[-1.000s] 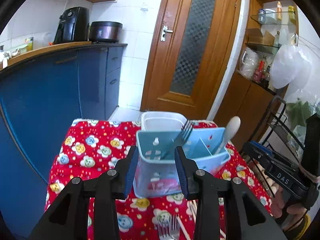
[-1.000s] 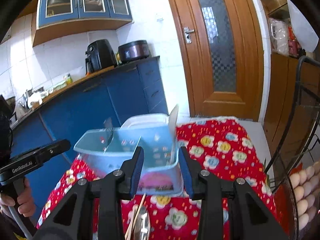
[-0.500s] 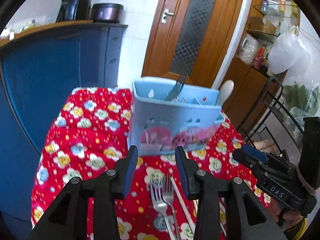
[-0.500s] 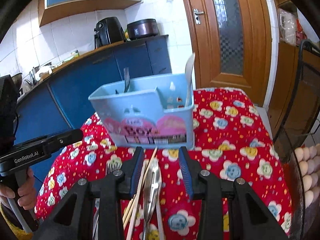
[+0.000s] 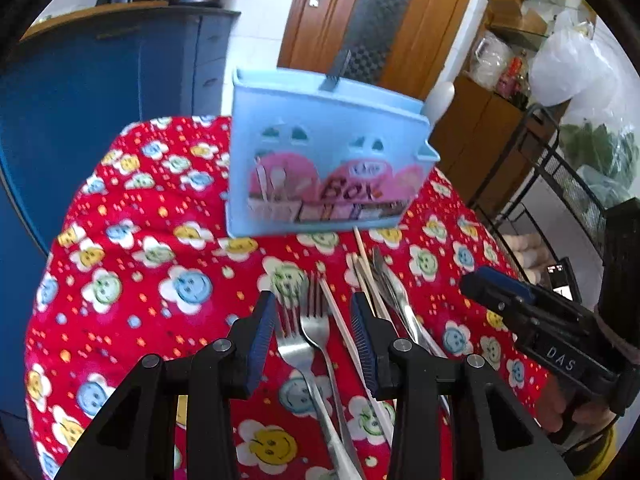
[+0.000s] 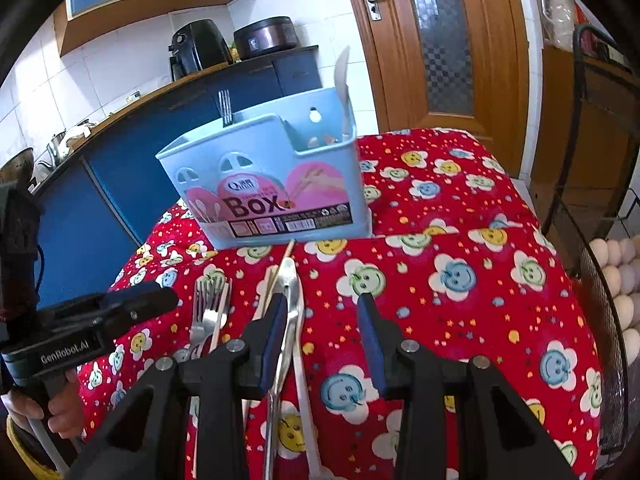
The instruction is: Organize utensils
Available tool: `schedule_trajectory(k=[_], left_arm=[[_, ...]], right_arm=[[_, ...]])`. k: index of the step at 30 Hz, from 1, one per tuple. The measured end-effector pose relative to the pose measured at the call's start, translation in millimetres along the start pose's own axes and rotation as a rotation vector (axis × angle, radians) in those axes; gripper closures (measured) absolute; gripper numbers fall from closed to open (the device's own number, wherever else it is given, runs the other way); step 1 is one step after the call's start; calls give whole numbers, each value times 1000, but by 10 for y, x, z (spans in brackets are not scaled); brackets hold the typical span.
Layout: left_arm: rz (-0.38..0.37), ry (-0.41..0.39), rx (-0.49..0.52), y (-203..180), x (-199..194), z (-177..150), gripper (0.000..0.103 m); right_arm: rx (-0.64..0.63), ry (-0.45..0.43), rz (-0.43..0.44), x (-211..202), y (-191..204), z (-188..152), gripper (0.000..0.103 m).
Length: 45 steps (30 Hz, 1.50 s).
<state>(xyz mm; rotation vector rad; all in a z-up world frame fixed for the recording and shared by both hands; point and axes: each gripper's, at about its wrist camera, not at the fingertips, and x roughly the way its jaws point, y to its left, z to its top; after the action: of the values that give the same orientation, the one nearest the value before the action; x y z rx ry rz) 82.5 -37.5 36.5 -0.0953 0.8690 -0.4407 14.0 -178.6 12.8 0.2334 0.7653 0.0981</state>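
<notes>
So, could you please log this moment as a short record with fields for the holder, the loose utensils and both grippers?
surface: red flowered cloth
holder: blue box, upright on the cloth
in holder: one fork and a white spoon
loose utensils: two forks, chopsticks and metal tongs, lying in front of the box
left gripper: open, over the two forks
right gripper: open, beside the tongs, empty

Bright, even daylight in both fisheye views, edges bent and vignetted black, left view slightly motion-blurred.
</notes>
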Motion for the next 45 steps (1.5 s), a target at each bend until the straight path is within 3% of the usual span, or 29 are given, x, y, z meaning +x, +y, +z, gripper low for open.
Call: schedule_trajectory(k=[12,17,19,33,37,40,45], left_arm=[[-56,63,19,-209,205,-173,64],[-74,80,55,-315,274,-208,84],[-73,89,54,-326,317,-217,87],[-24,107,22,-315,412,-249,88],[-43,149,-24,-259,521,-248,89],[-61,143,-41,-240,497,-234,99],[-97,110,-46,-234,384,-227,99]], right_arm=[[35,24,-18,15,-136,-113,64],[44,26,-15,12,-178,-155,64],[46,24,-13,0,-191,-168,64],[64,22,-2,-18,-245,-197,64],[63,20,-3,-30,-240,-206,64],[61,16,-2,-50,-230,-201,64],[49,15,9,-71,-181,-188,64]])
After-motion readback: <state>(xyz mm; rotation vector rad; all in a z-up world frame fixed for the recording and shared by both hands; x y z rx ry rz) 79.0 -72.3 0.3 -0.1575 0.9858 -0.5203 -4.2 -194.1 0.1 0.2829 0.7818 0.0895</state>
